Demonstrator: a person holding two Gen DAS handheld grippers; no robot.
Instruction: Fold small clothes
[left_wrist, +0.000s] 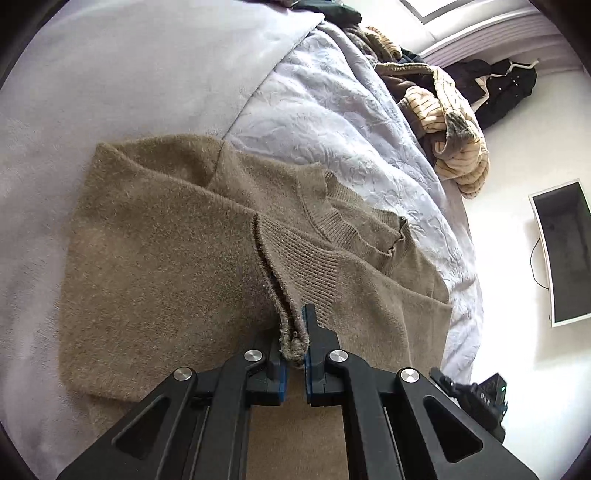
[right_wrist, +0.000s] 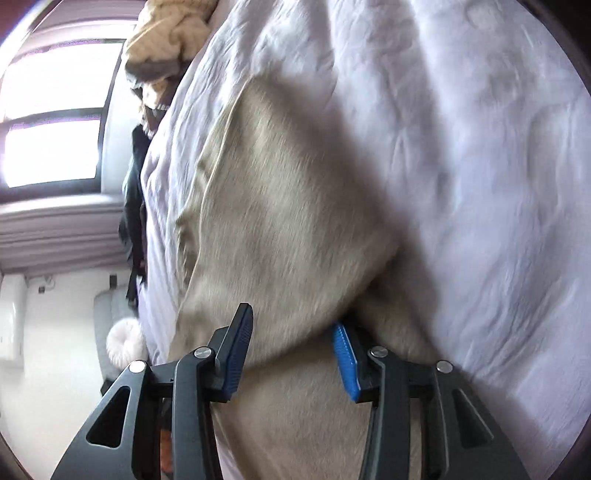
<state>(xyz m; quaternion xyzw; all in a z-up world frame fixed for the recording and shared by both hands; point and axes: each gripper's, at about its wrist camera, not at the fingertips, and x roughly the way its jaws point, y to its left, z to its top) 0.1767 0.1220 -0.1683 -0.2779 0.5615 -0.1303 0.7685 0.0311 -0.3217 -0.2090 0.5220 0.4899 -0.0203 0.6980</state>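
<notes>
A brown fuzzy sweater (left_wrist: 162, 258) lies partly folded on the pale bed cover (left_wrist: 92, 92), its ribbed collar (left_wrist: 347, 225) toward the right. My left gripper (left_wrist: 295, 332) is shut on the ribbed cuff (left_wrist: 291, 343) of a sleeve laid across the body. In the right wrist view the same sweater (right_wrist: 295, 206) looks beige and blurred. My right gripper (right_wrist: 291, 332) is open, its fingers astride a fold of the sweater, the right blue pad (right_wrist: 345, 354) partly under the cloth.
A textured white quilt (left_wrist: 332, 110) lies beyond the sweater. A pile of striped and dark clothes (left_wrist: 443, 110) sits at the bed's far edge. A white box (left_wrist: 565, 251) stands on the floor at right. A window (right_wrist: 51, 110) shows at left.
</notes>
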